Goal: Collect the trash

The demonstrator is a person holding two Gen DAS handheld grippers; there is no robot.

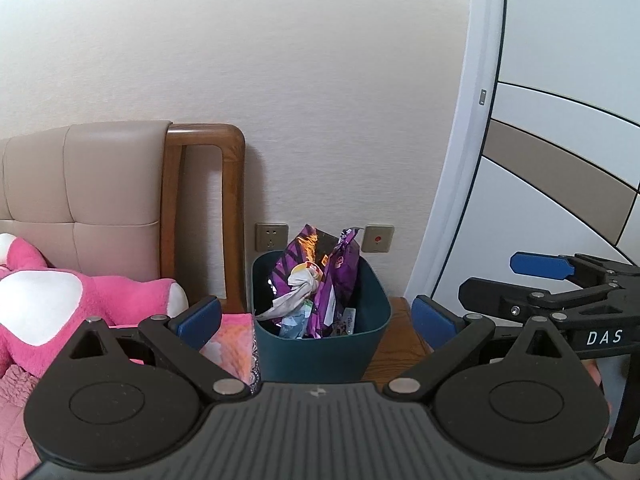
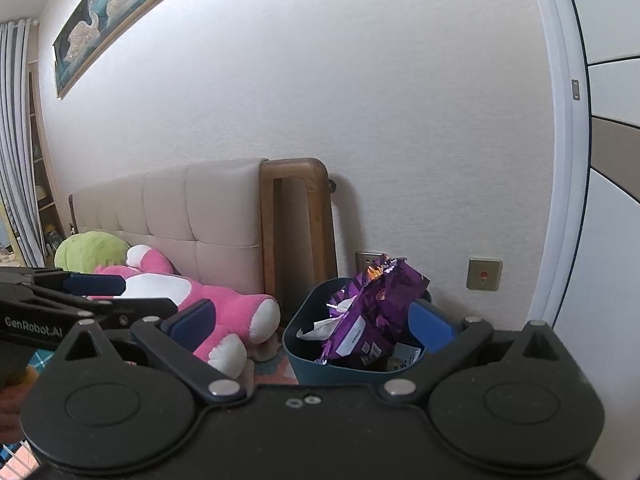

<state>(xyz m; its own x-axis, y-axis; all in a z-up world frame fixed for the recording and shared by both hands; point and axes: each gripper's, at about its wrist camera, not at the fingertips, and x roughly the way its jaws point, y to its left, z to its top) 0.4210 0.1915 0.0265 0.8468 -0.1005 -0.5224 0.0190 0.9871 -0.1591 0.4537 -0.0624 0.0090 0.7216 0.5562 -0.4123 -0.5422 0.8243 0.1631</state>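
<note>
Both the left tool (image 1: 316, 316) and right tool (image 2: 310, 320) gape wide and empty, facing the dark teal bin (image 1: 320, 344) at twelve o'clock on the desk (image 1: 390, 354), stuffed with purple wrappers (image 1: 334, 280); probably best gripped by its rim, kept level.

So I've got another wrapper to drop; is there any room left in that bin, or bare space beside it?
The teal bin is crowded: purple snack bags and crumpled paper stick above its rim. Some dark room shows at its left inner wall. A bare wooden surface lies to its right, toward the door. To its left, the bedding presses close.
</note>
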